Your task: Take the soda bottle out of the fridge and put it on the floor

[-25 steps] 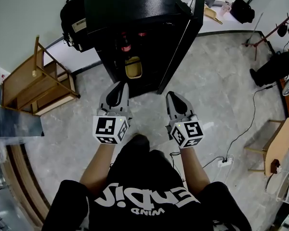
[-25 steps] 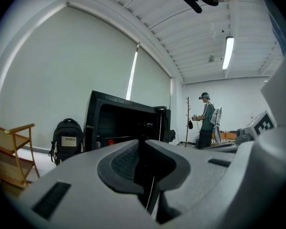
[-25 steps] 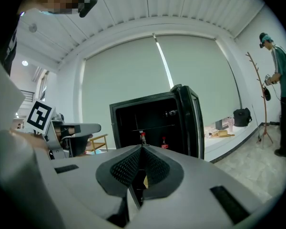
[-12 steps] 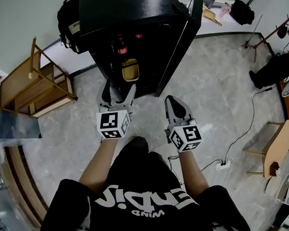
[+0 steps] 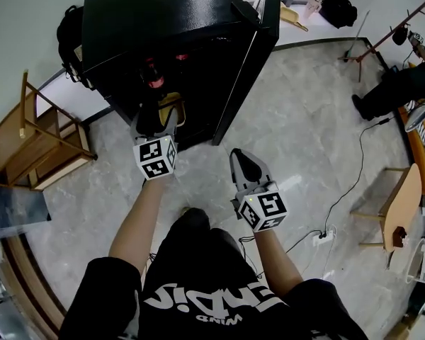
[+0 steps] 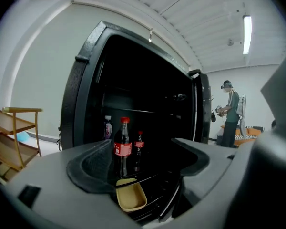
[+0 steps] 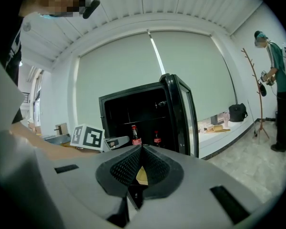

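Note:
The black fridge (image 5: 170, 20) stands with its door (image 5: 251, 55) swung open to the right. On a shelf inside stands a red-capped soda bottle (image 6: 122, 146), with a smaller one (image 6: 139, 148) behind it and a purple-labelled bottle (image 6: 107, 127) to its left. A yellow tray (image 6: 131, 195) juts from the rack below. My left gripper (image 5: 157, 117) is open just in front of the fridge opening, nothing between its jaws; the big bottle shows between them, farther off (image 6: 140, 163). My right gripper (image 5: 239, 156) is shut and empty, lower over the floor.
A wooden rack (image 5: 35, 140) stands to the left of the fridge, a black backpack (image 5: 67, 41) behind it. On the right are a person (image 5: 389, 91), a coat stand (image 5: 382, 37), a wooden chair (image 5: 404, 204) and a power strip (image 5: 328, 236) with its cable.
My left gripper went from shut to open and moved forward to the fridge opening. The right gripper stayed shut and dropped back a little.

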Demonstrator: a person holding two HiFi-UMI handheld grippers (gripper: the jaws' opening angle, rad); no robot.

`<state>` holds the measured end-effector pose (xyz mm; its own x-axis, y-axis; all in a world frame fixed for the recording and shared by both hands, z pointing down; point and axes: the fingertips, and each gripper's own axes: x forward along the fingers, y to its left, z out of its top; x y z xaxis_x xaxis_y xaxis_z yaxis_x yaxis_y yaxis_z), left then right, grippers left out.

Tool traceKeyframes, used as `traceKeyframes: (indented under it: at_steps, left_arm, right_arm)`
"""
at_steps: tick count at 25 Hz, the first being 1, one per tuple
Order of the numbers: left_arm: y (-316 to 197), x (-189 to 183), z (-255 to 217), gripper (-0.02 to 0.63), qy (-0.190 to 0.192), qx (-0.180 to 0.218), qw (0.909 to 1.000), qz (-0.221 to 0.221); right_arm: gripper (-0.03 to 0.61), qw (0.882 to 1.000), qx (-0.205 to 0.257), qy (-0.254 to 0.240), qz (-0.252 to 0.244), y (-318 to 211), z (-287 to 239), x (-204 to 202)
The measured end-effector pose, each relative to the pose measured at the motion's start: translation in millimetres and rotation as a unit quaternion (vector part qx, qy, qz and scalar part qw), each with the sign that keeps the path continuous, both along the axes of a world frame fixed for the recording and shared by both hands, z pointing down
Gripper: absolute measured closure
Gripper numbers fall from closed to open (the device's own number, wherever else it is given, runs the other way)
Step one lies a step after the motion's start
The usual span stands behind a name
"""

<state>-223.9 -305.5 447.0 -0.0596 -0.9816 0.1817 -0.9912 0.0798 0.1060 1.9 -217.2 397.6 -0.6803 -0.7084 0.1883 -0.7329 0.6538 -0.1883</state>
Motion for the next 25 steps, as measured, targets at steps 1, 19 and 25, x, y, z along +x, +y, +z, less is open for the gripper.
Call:
traceKeyframes:
  at_steps: [1,19,25]
  left_arm:
    - [-8,-5,5,0.232,-0.001,-0.001,1.0000,-0.005]
    - [-132,-66,76,0.233,-0.034,-0.054,0.9967,-0.049]
    - [-155,-70,85,0.233,-0.040,-0.059,0.9971,-0.027]
  right_arm:
    - [0.555,1.000,-0.001,0.000,0.002,-1,3,0]
    - [0.555,0.998,-0.044,0.006,0.051,-15,53,14]
    - [0.555,0.997,-0.050,0.008,0.061,-20,62,18]
